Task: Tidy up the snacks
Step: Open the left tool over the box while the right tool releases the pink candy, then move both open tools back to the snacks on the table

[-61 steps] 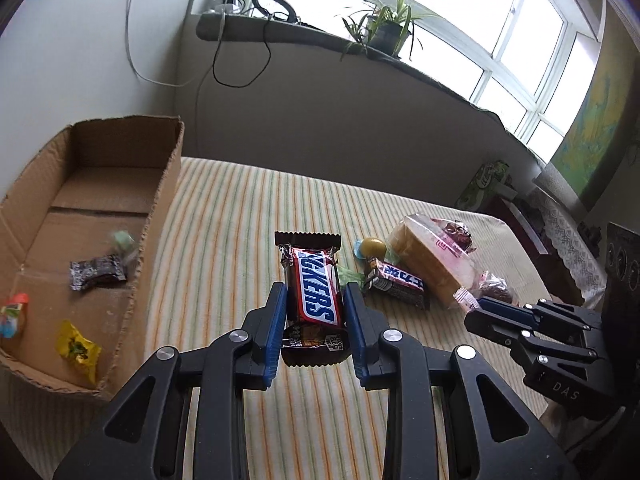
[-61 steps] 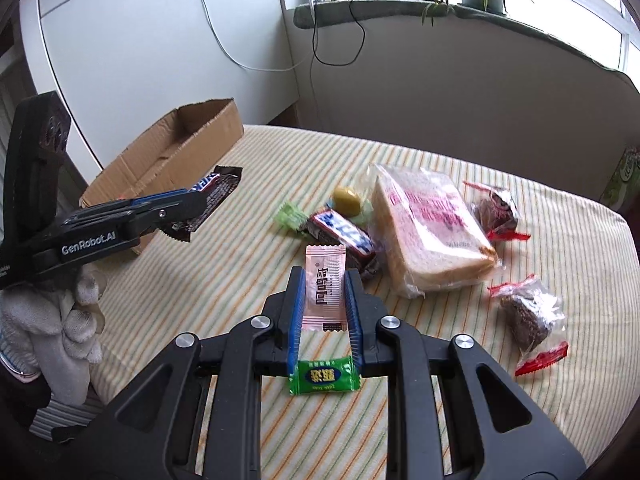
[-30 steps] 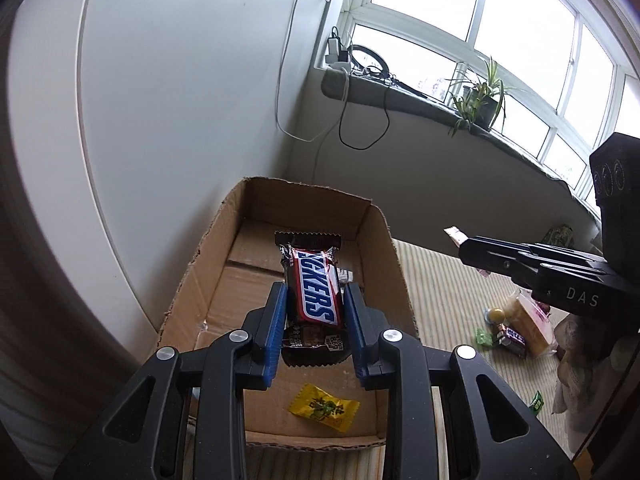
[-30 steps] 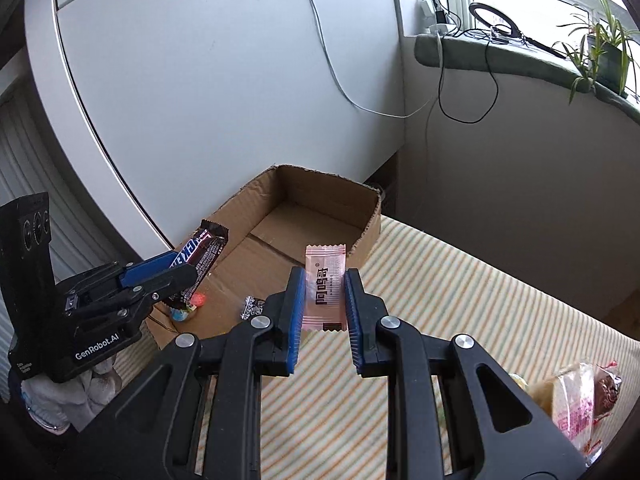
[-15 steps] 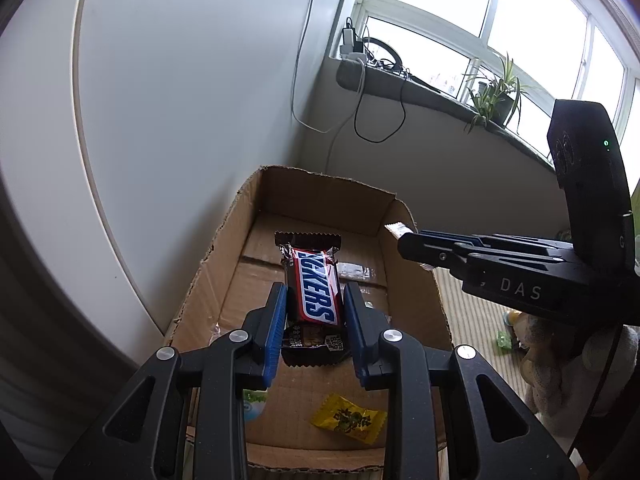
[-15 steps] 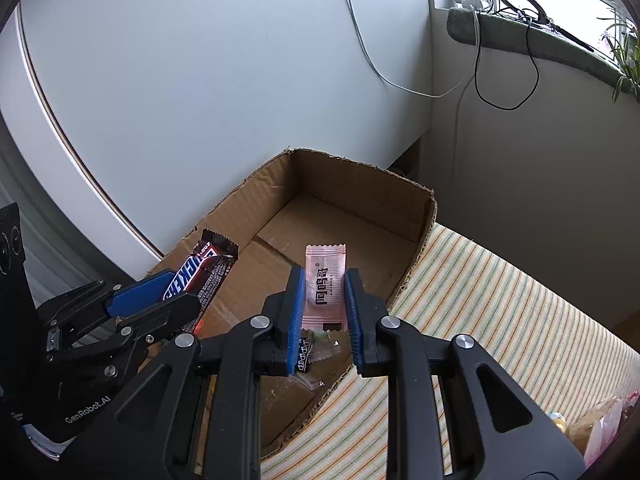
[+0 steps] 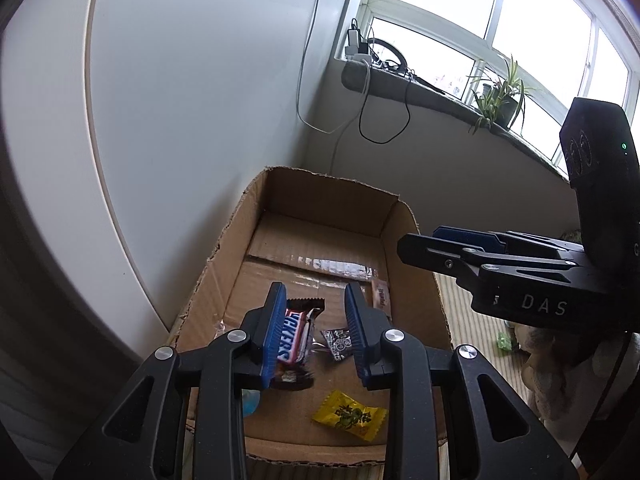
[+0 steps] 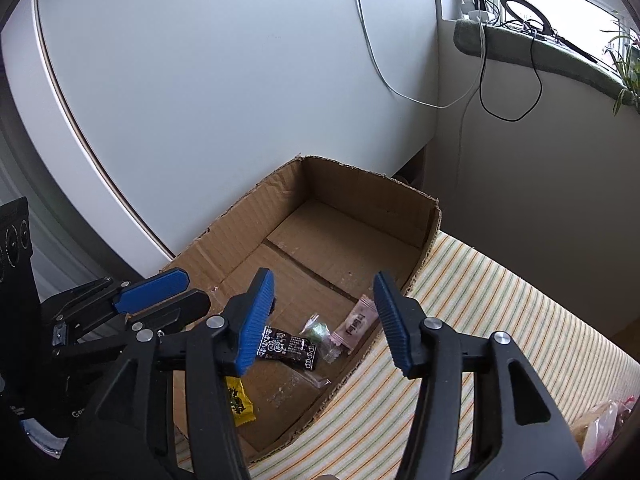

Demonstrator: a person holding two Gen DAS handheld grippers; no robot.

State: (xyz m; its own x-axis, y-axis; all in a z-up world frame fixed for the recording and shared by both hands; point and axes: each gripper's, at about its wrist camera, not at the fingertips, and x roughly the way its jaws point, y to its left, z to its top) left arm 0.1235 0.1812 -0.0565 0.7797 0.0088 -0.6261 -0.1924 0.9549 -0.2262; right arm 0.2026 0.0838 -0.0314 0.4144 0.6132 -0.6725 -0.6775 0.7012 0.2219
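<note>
Left wrist view looks down into an open cardboard box that sits by a white wall. The left gripper hangs over the box with its blue fingers spread apart. A Snickers bar leans against the inner side of the left-hand finger, and there is a clear gap between the bar and the other finger. Whether the bar is touching the box floor cannot be told. Under the gripper, on the box floor, lie a small black candy and a yellow candy. A pink packet lies near the box's right wall.

Right wrist view shows the right gripper above the near edge of the same box, with its two blue fingers wide apart and nothing between them. The pink packet lies in the box below, leaning on the wall closest to the striped tablecloth. Beside it are a little clear green candy and the black candy. The yellow candy peeks out lower down. The left gripper shows at the left side.
</note>
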